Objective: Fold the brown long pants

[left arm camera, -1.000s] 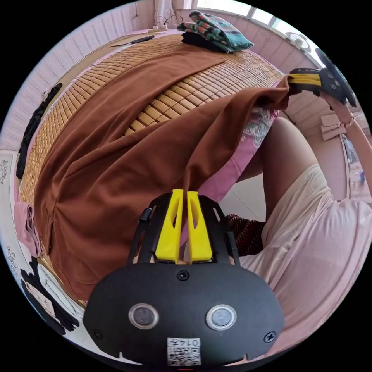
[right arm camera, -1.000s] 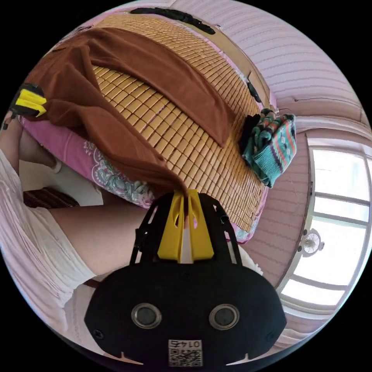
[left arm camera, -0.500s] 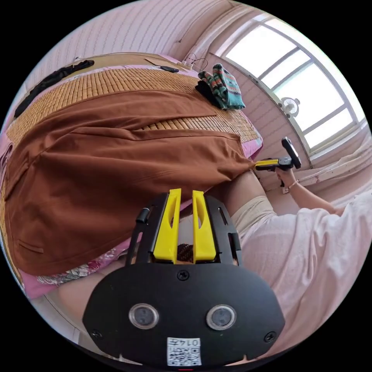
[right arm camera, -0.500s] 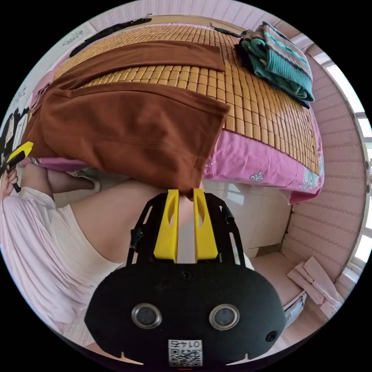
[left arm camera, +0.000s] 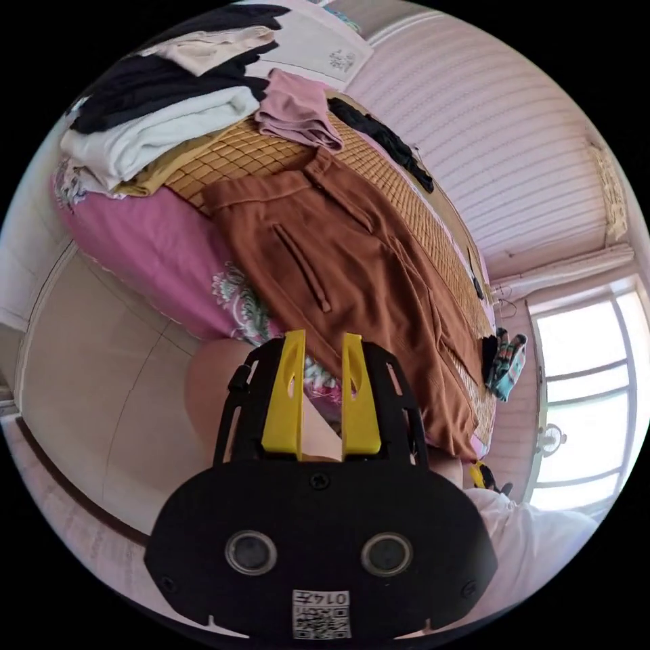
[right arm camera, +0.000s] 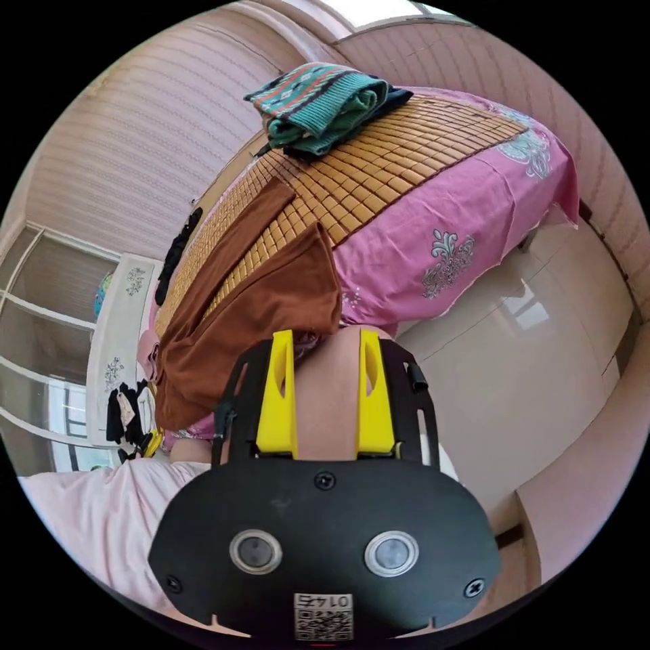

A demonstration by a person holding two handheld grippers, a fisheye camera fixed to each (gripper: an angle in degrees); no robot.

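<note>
Across the bed's woven bamboo mat (right arm camera: 379, 169), your brown long pants (left arm camera: 352, 271) lie spread, one edge draping over the pink floral sheet (right arm camera: 433, 250). Your left gripper (left arm camera: 322, 338) is spread and holds nothing; your right gripper (right arm camera: 326, 338) gapes wider, just off the pants' hem.

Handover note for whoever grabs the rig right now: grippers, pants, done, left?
Left gripper: jaws open, nothing held.
Right gripper: jaws open, nothing held.
Brown pants: spread on the bamboo mat of the bed, legs apart, one leg and the hip draping over the near edge.
Done: laid out flat; no fold visible.
Left: bring one leg onto the other, then fold lengthwise. Knit sweater pile sits beyond the hems.
</note>
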